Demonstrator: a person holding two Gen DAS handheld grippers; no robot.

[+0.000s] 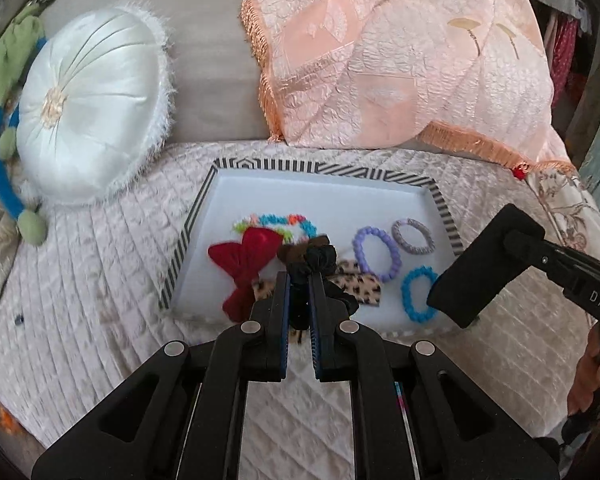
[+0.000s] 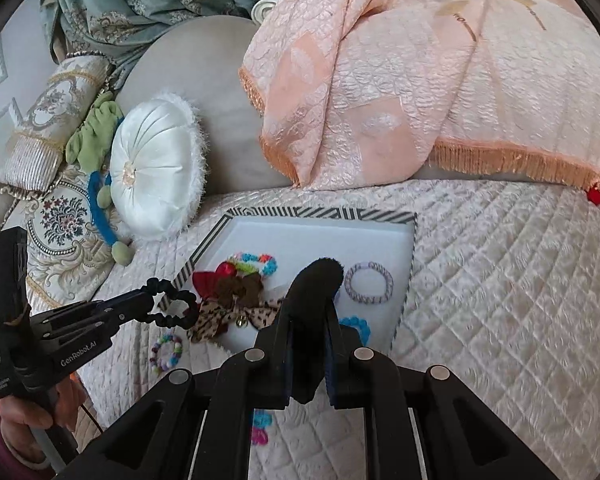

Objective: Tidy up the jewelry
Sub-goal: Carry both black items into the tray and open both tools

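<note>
A white tray with a striped rim (image 1: pixel 320 168) (image 2: pixel 320 213) lies on the quilted bed. In it are a red bow (image 1: pixel 245 264) (image 2: pixel 207 280), a leopard bow (image 1: pixel 360 284) (image 2: pixel 235 316), a multicolour bead bracelet (image 1: pixel 275 222) (image 2: pixel 255 262), a purple bead bracelet (image 1: pixel 376 254), a grey band (image 1: pixel 414 236) (image 2: pixel 370 282) and a blue bead bracelet (image 1: pixel 418 294) (image 2: pixel 356 326). My left gripper (image 1: pixel 300 276) (image 2: pixel 149 304) is shut on a black scrunchie (image 1: pixel 318 260) (image 2: pixel 171 306) above the tray's near left edge. My right gripper (image 2: pixel 310 308) is shut on a black velvet pad (image 2: pixel 316 312) (image 1: pixel 480 268) over the tray's right side.
A pastel bead bracelet (image 2: pixel 165 350) and a pink-blue item (image 2: pixel 259 428) lie on the quilt outside the tray. A white round cushion (image 1: pixel 91 120) (image 2: pixel 155 168) sits at the left. A pink fringed blanket (image 1: pixel 400 60) (image 2: pixel 420 80) is piled behind the tray.
</note>
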